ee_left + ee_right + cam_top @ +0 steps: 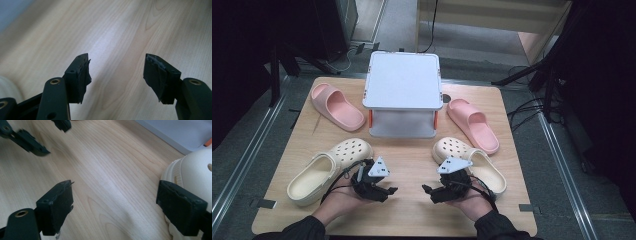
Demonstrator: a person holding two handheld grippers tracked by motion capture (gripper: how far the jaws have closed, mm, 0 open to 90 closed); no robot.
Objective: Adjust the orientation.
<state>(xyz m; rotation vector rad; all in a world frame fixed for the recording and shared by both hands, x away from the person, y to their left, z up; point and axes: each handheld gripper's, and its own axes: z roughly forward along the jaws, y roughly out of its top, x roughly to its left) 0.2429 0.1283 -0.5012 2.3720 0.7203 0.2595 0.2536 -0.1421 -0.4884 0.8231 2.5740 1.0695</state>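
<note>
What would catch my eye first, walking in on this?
Probably the white two-tier rack at the table's far middle, flanked by two pink slides. Nearer, two cream clogs sit outside the hand-held left gripper and right gripper, both open over bare wood.

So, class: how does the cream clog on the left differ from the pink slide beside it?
The cream clog has a closed, hole-dotted toe and a heel strap; the pink slide is open-toed and strapless. The clog lies nearer the person, the slide farther back beside the white rack. Both rest sole-down on the table.
</note>
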